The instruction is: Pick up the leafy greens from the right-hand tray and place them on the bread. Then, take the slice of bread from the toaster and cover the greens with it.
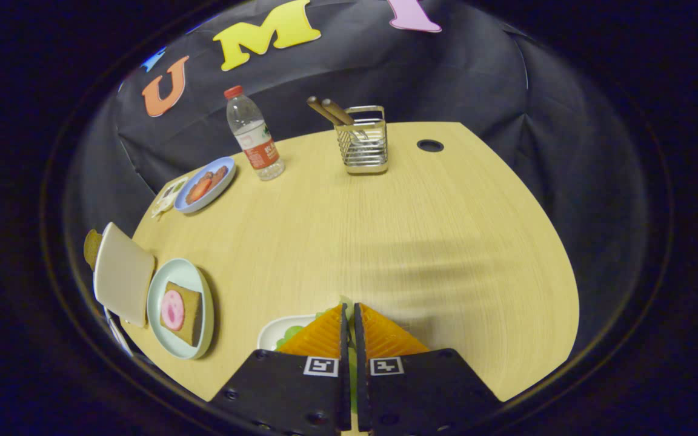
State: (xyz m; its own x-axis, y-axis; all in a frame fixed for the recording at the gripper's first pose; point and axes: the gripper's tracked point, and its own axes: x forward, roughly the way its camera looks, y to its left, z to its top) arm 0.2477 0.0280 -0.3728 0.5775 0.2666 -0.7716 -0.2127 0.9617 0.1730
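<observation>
- The hand-held gripper point(349, 310) had its fingers drawn nearly together, with a thin strip of the leafy greens point(351, 357) showing in the narrow gap between them; it appeared to be pinching the greens.
- More of the greens lay on a white tray point(271, 330) just beside the fingers, partly hidden behind them.
- Beyond the tray, further from the fingers, stood a pale plate point(173, 281) carrying a slice of bread point(190, 313) with a pink round slice point(172, 309) on top.
- Just past that plate stood the toaster point(122, 272), with a second slice of bread point(91, 248) peeping out behind it.
- Further back from the toaster sat a blue plate of food point(205, 183), then a water bottle point(254, 134) with a red cap.
- Well beyond the fingers stood a wire holder point(363, 142) with two wooden handles leaning out of it.
- The light wooden tabletop point(434, 242) lay bare ahead of the fingers, with a round hole point(429, 145) near the holder; black cloth hung behind.
</observation>
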